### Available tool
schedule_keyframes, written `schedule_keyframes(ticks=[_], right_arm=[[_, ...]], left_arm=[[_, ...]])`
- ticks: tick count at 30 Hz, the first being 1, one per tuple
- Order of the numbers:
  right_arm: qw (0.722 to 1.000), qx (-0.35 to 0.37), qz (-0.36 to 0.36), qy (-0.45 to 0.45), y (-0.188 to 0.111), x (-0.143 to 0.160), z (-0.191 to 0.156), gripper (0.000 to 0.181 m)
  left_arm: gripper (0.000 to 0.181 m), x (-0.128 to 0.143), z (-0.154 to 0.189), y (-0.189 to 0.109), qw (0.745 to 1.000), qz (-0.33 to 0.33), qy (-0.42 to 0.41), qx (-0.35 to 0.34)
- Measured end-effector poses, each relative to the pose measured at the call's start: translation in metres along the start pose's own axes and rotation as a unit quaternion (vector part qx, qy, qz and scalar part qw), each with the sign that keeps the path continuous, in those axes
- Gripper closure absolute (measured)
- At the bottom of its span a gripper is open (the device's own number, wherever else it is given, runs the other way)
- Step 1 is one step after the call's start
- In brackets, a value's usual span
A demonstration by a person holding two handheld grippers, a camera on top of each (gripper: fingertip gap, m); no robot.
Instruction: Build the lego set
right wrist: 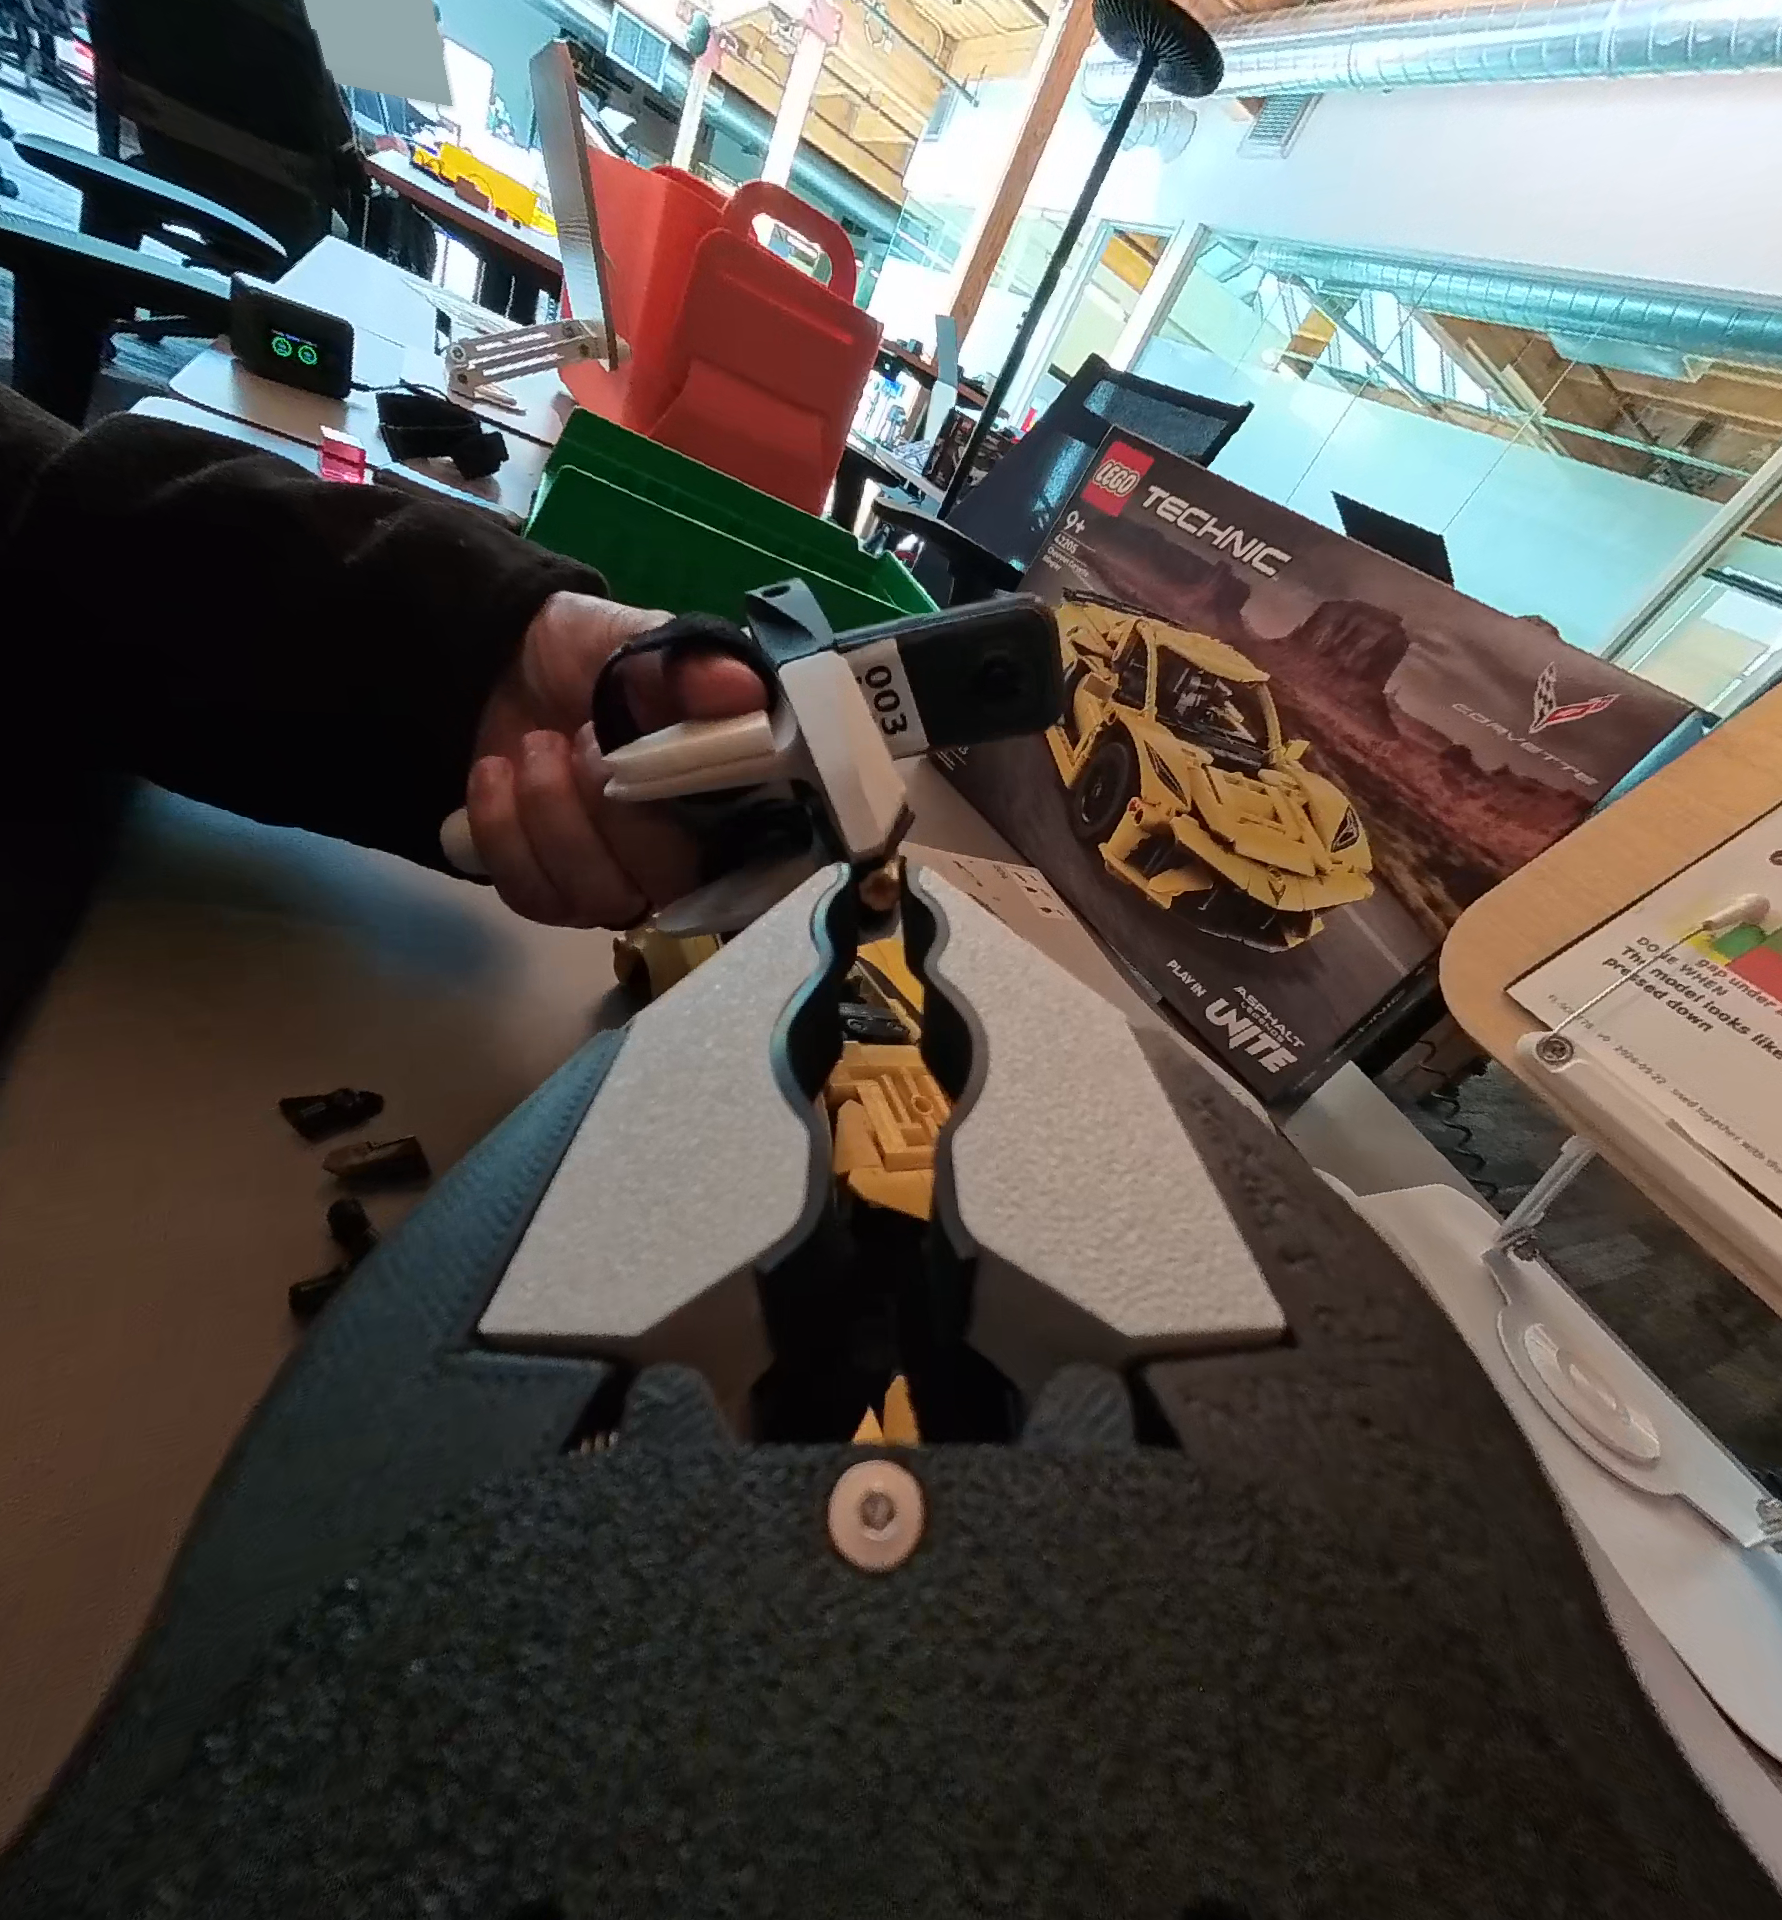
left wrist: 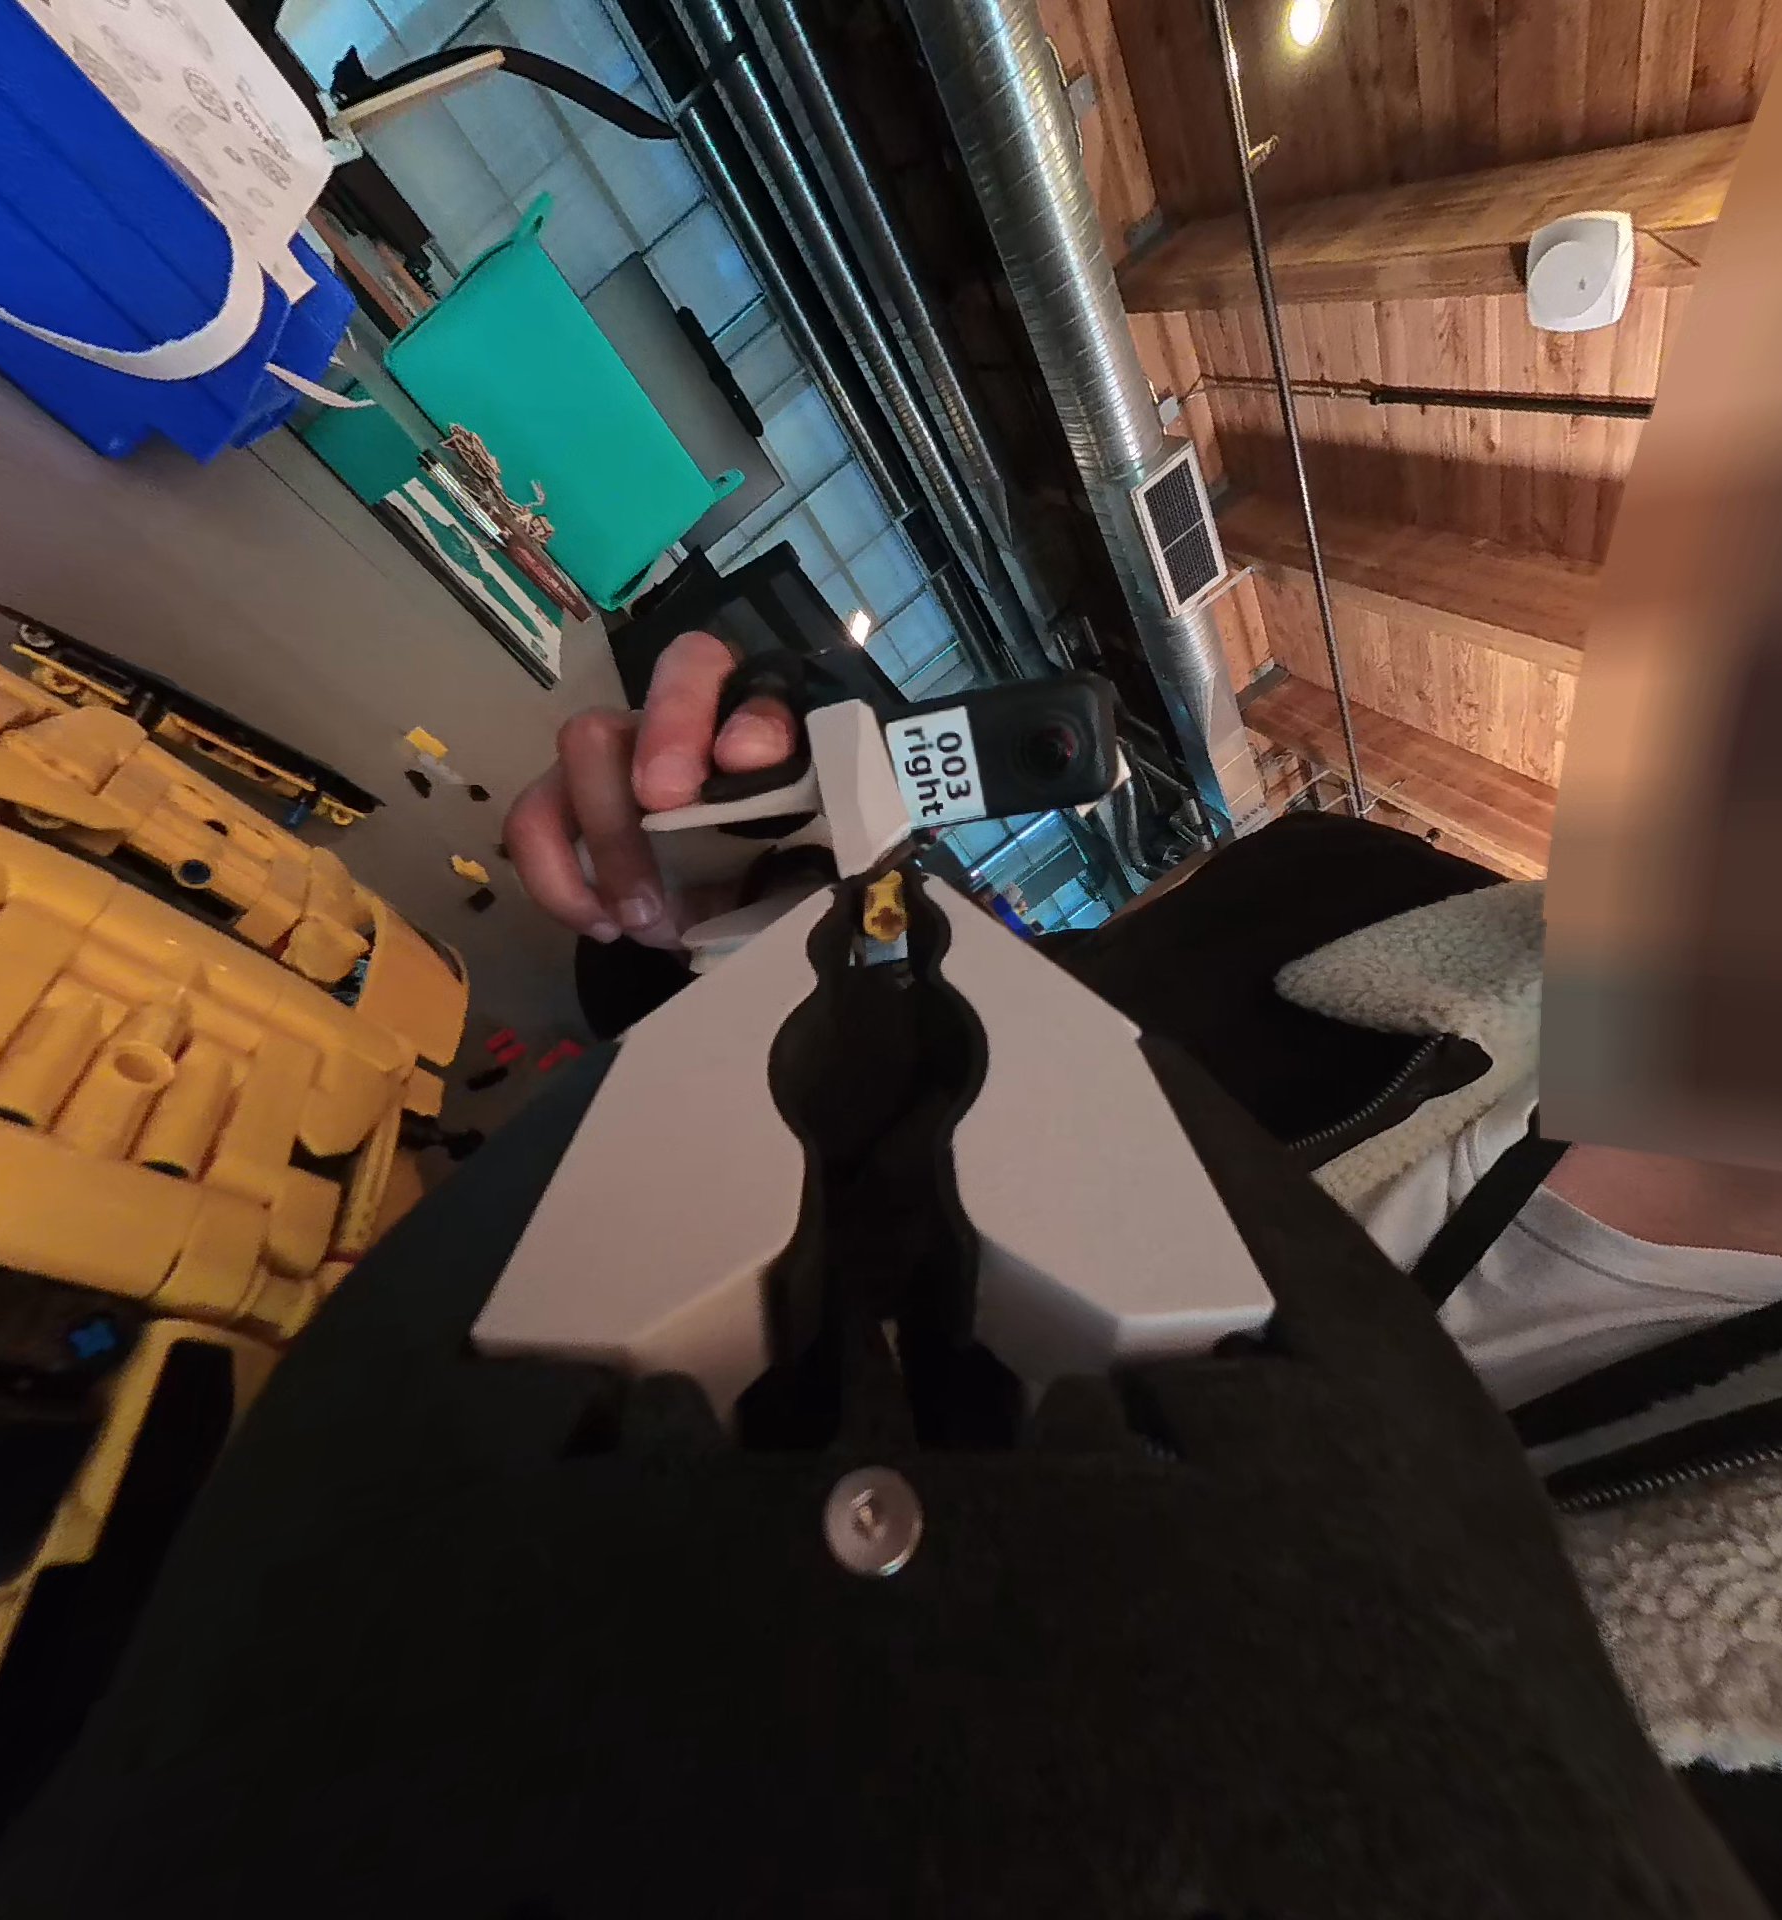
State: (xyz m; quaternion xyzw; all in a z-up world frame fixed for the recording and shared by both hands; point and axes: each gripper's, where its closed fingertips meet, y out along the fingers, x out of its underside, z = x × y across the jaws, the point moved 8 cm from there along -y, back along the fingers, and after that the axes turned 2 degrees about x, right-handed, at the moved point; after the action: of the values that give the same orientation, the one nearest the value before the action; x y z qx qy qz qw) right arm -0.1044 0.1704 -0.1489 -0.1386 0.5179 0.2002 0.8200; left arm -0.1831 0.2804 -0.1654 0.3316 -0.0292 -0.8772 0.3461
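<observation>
My left gripper [left wrist: 882, 920] is shut on a small yellow piece [left wrist: 884, 902] with a grey part under it, held up in the air. My right gripper [right wrist: 874, 883] is shut on a small tan pin [right wrist: 874, 880]. The two grippers meet tip to tip; each shows in the other's view, the right one [left wrist: 866, 810] held by a hand, the left one [right wrist: 845, 758] likewise. The yellow car model [left wrist: 139, 987] stands on the grey table at the left, and shows below through my right fingers [right wrist: 892, 1122].
Small loose black, yellow and red pieces [left wrist: 440, 774] lie on the table, also dark ones [right wrist: 352, 1143]. The set's box [right wrist: 1334, 748] stands behind. An instruction sheet on a wooden stand [right wrist: 1697, 997] is at the right. Green [right wrist: 700, 530], red [right wrist: 741, 322], blue [left wrist: 87, 260] and teal [left wrist: 554, 416] bins stand around. The tips of both grippers are at nearly the same place.
</observation>
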Motion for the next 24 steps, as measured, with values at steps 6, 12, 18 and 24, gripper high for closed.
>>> schedule_keyframes(ticks=[6, 12, 18, 24], right_arm=[[1.0, -0.005, -0.001, 0.003, -0.0001, -0.0001, -0.0001, 0.174], [1.0, -0.009, -0.003, 0.005, -0.0002, 0.0004, 0.0, 0.174], [1.0, -0.017, -0.004, 0.009, -0.0008, 0.0007, -0.0003, 0.175], [0.999, -0.039, -0.004, 0.027, -0.0017, 0.0011, -0.0009, 0.174]], left_arm=[[0.171, 0.0003, -0.0001, -0.0001, 1.0, -0.003, -0.006, 0.003], [0.171, 0.0007, -0.0007, 0.0, 1.0, -0.003, -0.008, 0.002], [0.171, 0.0015, -0.0012, 0.0002, 1.0, -0.007, -0.014, 0.004], [0.171, 0.0033, -0.0008, 0.0005, 1.0, -0.019, -0.02, 0.005]])
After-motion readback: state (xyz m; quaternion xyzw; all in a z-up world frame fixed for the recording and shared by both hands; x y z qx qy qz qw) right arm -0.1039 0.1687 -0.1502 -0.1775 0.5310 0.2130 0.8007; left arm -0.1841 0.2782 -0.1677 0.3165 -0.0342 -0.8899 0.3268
